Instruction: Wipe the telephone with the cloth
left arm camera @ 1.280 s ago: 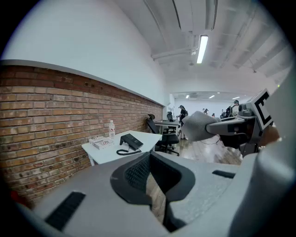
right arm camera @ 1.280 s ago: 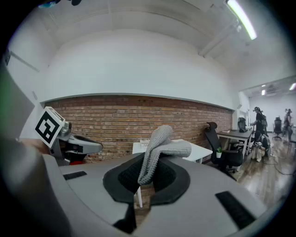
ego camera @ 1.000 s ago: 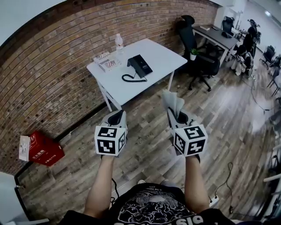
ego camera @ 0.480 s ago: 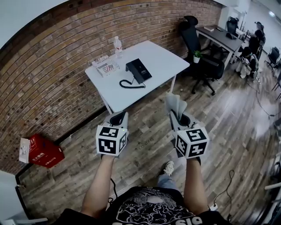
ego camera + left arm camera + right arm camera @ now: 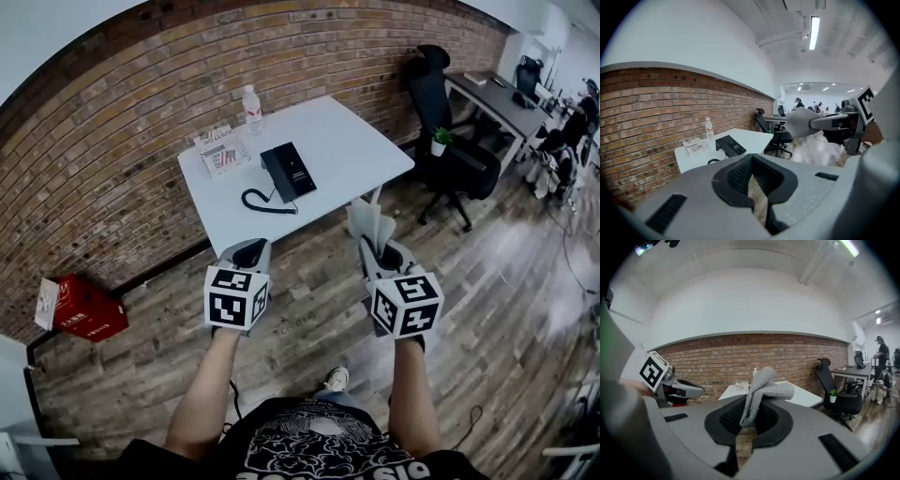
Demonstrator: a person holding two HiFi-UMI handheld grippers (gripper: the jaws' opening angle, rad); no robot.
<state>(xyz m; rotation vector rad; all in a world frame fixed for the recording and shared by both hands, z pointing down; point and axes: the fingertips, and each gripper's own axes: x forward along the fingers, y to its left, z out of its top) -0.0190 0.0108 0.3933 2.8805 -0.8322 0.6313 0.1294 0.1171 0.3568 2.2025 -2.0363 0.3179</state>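
Head view looks down past both forearms at a brick wall and a wooden plank floor, with a white bench standing against the wall. A black office chair stands to the right of the bench, and a red box lies on the floor by the wall at the left.

Both tools are held side by side over the floor, well short of the bench. The left tool has its jaws drawn together to a thin slit, with only floor showing through – nothing is held in it. The right tool is pinching the grey cloth, which stands up out of the jaws and folds over at the top.

The black telephone lies on the bench near its middle, apart from both tools, with its coiled cord curling toward the front edge. Left of the telephone sits a small stack of printed papers, and behind those, close to the wall, stands a clear bottle – upright, capped.
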